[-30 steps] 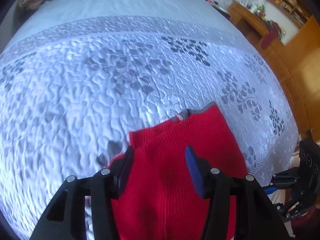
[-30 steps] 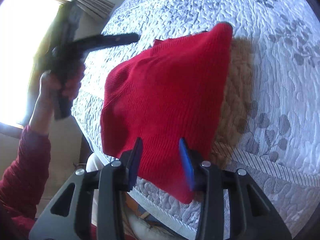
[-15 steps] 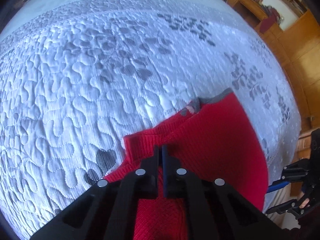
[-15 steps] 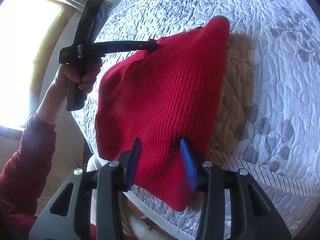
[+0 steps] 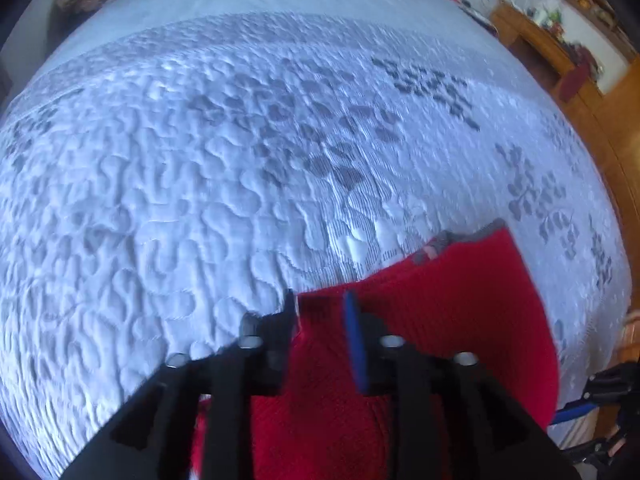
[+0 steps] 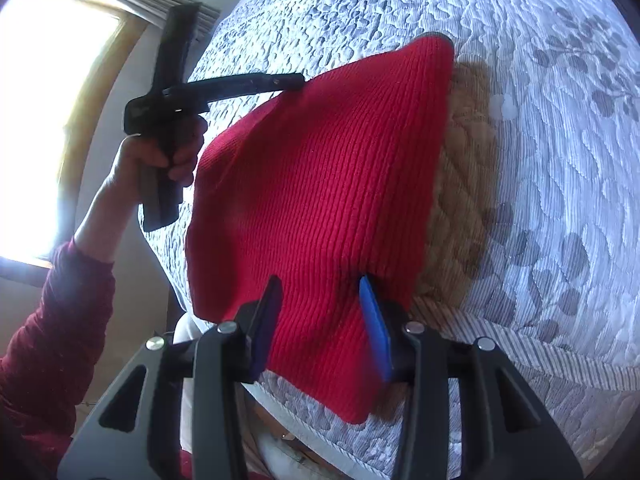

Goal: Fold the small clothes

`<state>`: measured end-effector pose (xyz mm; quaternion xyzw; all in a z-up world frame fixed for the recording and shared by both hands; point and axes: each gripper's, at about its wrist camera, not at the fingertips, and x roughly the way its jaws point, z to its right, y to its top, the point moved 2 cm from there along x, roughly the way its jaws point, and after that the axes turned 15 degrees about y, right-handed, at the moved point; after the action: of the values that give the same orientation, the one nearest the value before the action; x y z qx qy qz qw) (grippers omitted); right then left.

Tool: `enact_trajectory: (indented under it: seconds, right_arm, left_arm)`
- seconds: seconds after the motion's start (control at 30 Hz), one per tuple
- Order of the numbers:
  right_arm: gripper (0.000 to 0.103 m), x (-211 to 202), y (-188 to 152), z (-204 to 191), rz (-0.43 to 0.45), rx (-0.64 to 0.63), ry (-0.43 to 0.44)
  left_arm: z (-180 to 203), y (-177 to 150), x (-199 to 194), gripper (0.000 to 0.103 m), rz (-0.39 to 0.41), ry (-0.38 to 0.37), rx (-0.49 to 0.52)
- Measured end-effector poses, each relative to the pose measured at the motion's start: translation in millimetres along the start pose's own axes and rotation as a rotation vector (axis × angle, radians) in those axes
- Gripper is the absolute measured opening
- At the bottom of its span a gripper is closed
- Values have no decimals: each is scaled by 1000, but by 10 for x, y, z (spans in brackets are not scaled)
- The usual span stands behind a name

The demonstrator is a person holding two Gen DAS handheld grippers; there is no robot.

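A red ribbed knit garment (image 6: 320, 200) lies folded on the quilted bedspread (image 6: 540, 184) near the bed's edge. It also shows in the left wrist view (image 5: 440, 320), with a grey trim and label at its far edge. My left gripper (image 5: 320, 312) is open, its jaws a short way apart over the garment's near corner. In the right wrist view the left gripper (image 6: 296, 78) reaches the garment's far left corner. My right gripper (image 6: 320, 292) is open, its jaws on either side of the garment's near edge.
The white and grey leaf-patterned bedspread (image 5: 200, 180) fills most of the left wrist view. Wooden furniture (image 5: 560, 52) stands beyond the bed at the right. A bright window (image 6: 36, 120) is at the left. A tan patch (image 6: 460, 200) shows beside the garment.
My left gripper shut on the garment's corner half a second ago and has since opened again. The right gripper has stayed open at the near edge.
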<state>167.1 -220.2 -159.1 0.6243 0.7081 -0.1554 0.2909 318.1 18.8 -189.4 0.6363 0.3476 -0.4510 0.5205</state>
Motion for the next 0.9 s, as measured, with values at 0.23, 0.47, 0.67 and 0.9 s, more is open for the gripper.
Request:
enact_trajectory:
  seconds: [0.23, 0.47, 0.67, 0.9]
  right_arm:
    - [63, -216, -273, -77, 9, -28, -119]
    - [63, -92, -750, 183, -25, 124, -38]
    - [60, 74, -731, 280, -21, 191, 38]
    - [15, 22, -767, 122, -14, 137, 21]
  left_arm:
    - [59, -732, -773, 49, 47, 37, -41]
    - [121, -1887, -926, 55, -68, 117, -123]
    - [140, -2269, -865, 56, -123, -63, -260]
    - [96, -2259, -785, 22, -153, -88, -296]
